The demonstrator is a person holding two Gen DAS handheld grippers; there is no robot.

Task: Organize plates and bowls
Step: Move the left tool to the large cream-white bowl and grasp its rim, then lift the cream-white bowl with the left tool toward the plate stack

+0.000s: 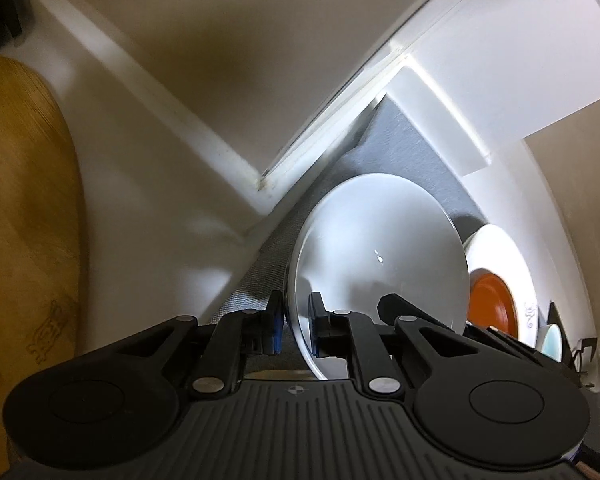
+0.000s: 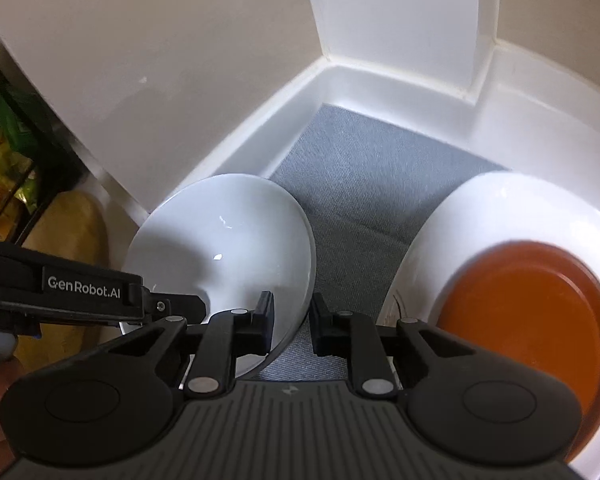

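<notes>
A white bowl [image 1: 380, 252] is held over the grey mat [image 1: 412, 148]. My left gripper [image 1: 296, 328] is shut on its near rim, one finger inside and one outside. The bowl also shows in the right wrist view [image 2: 228, 248], with the left gripper's body [image 2: 84, 284] beside it. My right gripper [image 2: 291, 320] has its jaws around the same bowl's right rim, with a gap left on the outer side. A large white plate [image 2: 460, 216] carries an orange plate [image 2: 536, 316] to the right; both also show in the left wrist view [image 1: 500, 248], [image 1: 492, 304].
The grey mat [image 2: 364, 184] lies in a white walled corner [image 2: 340, 60]. A wooden board [image 1: 24, 208] lies at the left. A pale blue dish [image 1: 552, 340] and a dark rack sit at the far right. Green and yellow packets [image 2: 0, 128] show at the left.
</notes>
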